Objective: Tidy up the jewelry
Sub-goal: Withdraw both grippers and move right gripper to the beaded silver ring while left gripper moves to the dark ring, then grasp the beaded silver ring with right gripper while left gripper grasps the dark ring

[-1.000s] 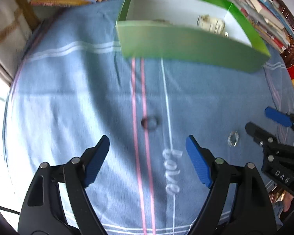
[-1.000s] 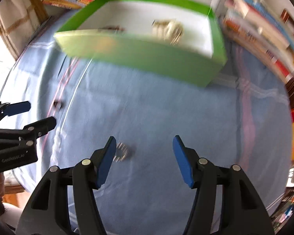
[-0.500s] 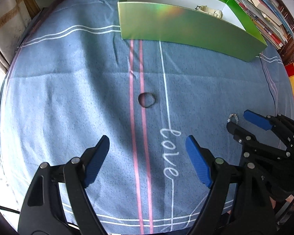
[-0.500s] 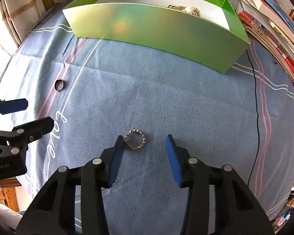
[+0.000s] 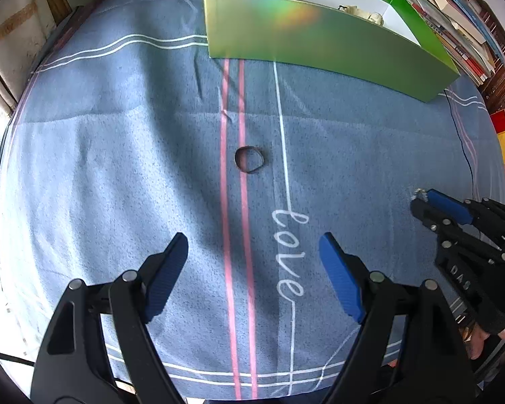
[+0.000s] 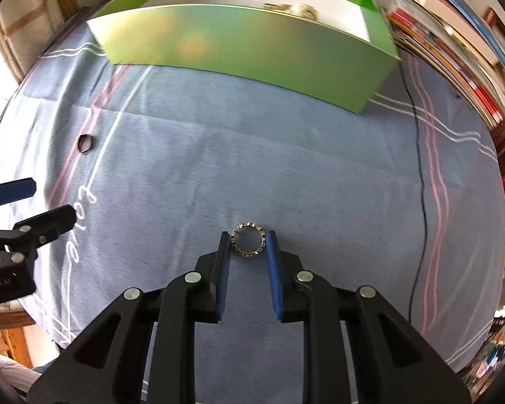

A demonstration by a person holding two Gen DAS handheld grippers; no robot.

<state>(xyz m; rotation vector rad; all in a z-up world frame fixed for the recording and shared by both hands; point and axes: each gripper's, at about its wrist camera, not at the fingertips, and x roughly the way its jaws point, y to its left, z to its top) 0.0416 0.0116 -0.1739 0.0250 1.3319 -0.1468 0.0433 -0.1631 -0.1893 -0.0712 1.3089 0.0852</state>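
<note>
The right gripper has its blue pads pinching a studded silver ring from both sides, the ring lying flat against the blue cloth that covers the tabletop, toward the near edge and somewhat right of the middle. In the left wrist view this same gripper shows low at the right edge of the cloth, with only a glint of the ring at its tips. The left gripper hangs over the near part of the cloth with its jaws spread wide and nothing between them; its fingers straddle the pink double stripe and the white stitched word "love". Beyond its tips, well apart from them, a dark plain ring lies on the cloth across the right pink stripe, about midway between the near and far edges. A green box with a white inside stands along the far edge of the cloth, and pale jewelry rests inside it toward its right end. Stacked books line the far right side beyond the cloth, and a thin dark cord runs over the cloth's right part.
</note>
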